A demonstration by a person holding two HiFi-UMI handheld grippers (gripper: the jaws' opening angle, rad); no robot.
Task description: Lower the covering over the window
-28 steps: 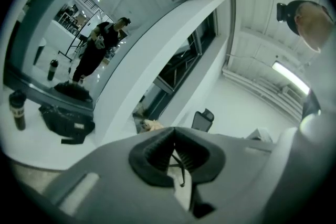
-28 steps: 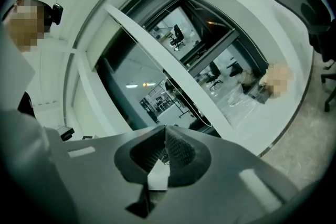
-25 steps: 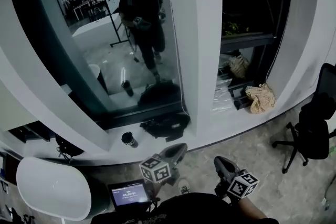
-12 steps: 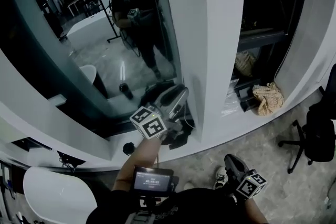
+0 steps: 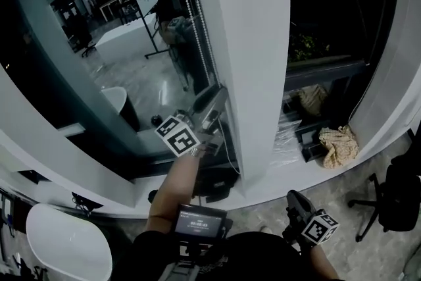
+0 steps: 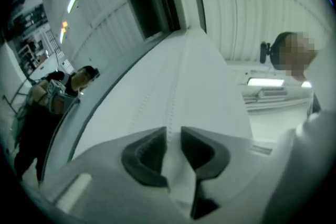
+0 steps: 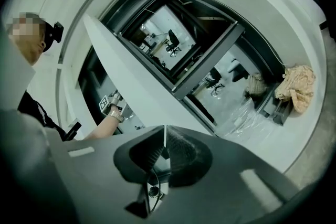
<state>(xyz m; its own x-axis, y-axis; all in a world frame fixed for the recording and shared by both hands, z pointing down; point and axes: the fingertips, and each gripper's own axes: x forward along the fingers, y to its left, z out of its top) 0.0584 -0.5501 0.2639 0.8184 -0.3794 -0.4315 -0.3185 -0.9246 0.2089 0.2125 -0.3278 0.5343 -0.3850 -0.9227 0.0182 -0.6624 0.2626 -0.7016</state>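
Tall dark glass window point(image 5: 99, 49), reflecting the room. Its covering is not in view, presumably rolled up above the frame. Broad white pillar point(image 5: 256, 43) stands at its right. Thin white beaded pull cord point(image 5: 196, 16) hangs down the pillar's left edge. Left claw point(image 5: 214, 97) is raised to it; jaws have just been opening and are now slightly apart. One strand seems to run into the gap, unpinched. Right claw point(image 5: 293, 197) is low, shut, empty.

Risks: closing off-line misses the cord; beads slip through the pads; the wrong strand would hoist, not lower.
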